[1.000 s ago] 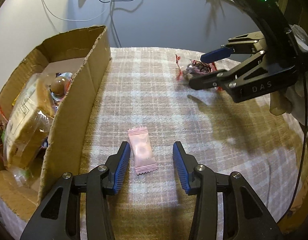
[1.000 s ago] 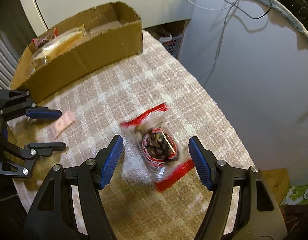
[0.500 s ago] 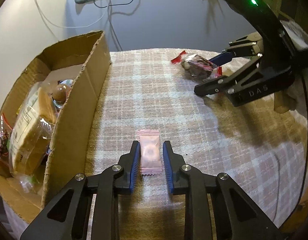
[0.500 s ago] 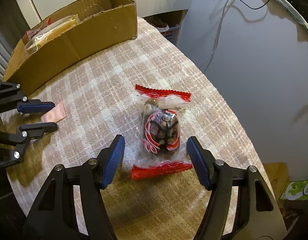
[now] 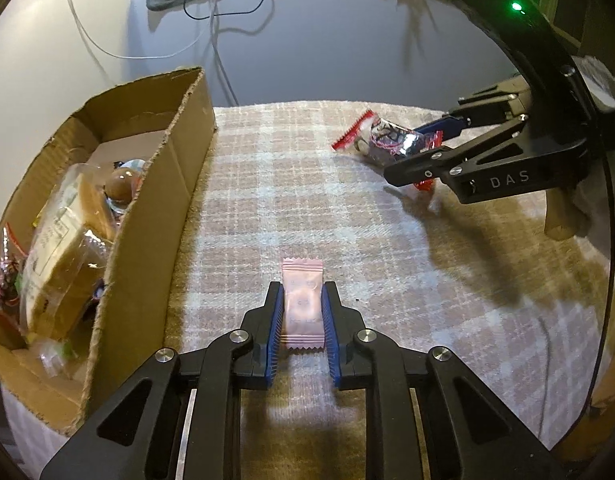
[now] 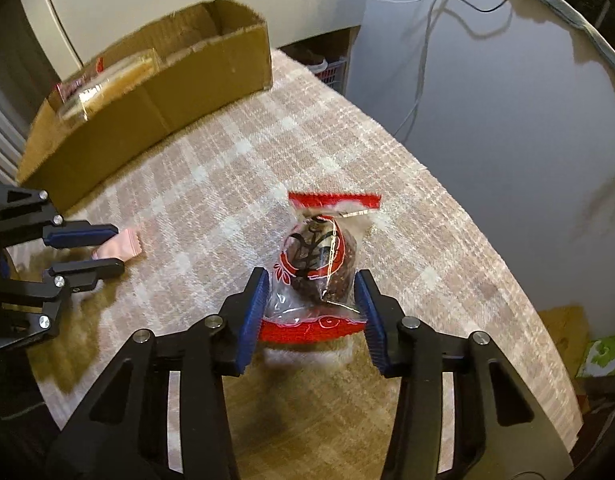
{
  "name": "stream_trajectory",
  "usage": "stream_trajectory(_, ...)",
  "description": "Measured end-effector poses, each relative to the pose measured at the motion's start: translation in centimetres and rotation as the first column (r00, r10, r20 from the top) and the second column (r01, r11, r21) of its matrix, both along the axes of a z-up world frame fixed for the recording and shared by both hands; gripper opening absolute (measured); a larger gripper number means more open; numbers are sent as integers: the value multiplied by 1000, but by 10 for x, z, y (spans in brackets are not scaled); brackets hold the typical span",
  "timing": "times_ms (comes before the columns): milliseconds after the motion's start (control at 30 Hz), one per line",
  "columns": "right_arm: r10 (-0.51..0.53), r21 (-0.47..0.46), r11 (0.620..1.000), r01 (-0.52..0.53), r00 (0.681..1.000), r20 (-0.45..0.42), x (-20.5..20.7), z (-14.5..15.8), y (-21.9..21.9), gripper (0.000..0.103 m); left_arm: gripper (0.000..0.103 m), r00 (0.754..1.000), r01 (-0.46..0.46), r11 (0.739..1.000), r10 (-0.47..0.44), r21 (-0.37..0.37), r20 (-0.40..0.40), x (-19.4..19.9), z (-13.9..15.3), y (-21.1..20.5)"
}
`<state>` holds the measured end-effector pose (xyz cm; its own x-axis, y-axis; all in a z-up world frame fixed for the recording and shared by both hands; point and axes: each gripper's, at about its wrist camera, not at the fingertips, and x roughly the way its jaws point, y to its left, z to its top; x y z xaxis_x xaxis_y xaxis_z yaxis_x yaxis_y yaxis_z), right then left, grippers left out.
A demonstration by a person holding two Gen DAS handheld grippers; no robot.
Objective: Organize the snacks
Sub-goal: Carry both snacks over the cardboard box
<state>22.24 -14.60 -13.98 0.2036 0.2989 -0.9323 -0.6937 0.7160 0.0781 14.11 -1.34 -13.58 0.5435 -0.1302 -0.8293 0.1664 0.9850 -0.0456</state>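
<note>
My left gripper is shut on a small pink candy packet, which rests on the checked tablecloth. It also shows in the right wrist view between the left gripper's fingers. My right gripper is shut on a clear snack bag with red ends, at the table's far right. That bag also shows in the left wrist view, held by the right gripper. A cardboard box stands to the left, holding several wrapped snacks.
The box also shows at the back left of the right wrist view. The round table's edge drops off close to the right of the snack bag. Cables hang along the wall behind.
Both grippers have closed: the left onto the pink packet, the right onto the red-ended snack bag. The right gripper has moved forward around the bag.
</note>
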Motion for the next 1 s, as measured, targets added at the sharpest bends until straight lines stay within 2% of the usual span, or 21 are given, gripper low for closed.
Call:
stream_trajectory(300, -54, 70, 996, 52, 998, 23, -21, 28, -14, 45, 18, 999, 1, 999, 1, -36, 44, -16, 18, 6)
stream_trajectory(567, -69, 135, 989, 61, 996, 54, -28, 61, -6, 45, 18, 995, -8, 998, 15, -70, 97, -32, 42, 22)
stream_trajectory(1000, -25, 201, 979, 7, 996, 90, -25, 89, 59, 45, 18, 980, -102, 992, 113, -76, 162, -44, 66, 89)
